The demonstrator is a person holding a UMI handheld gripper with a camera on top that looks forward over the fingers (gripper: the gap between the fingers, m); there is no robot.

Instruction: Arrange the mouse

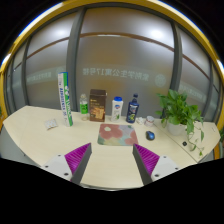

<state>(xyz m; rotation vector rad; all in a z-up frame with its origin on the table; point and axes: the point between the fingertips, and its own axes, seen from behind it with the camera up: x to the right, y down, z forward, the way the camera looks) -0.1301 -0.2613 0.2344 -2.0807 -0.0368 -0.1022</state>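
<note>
A colourful mouse pad lies on the pale desk, just ahead of my fingers. A small dark object, seemingly the mouse, sits on the desk just to the right of the pad. My gripper is open and empty, held above the desk's near edge. Its left pad and right pad stand wide apart with nothing between them.
Behind the pad stand a tall green-and-white tube, a small bottle, a brown box, a white bottle and a blue bottle. A potted plant stands at the right. A small white item lies left.
</note>
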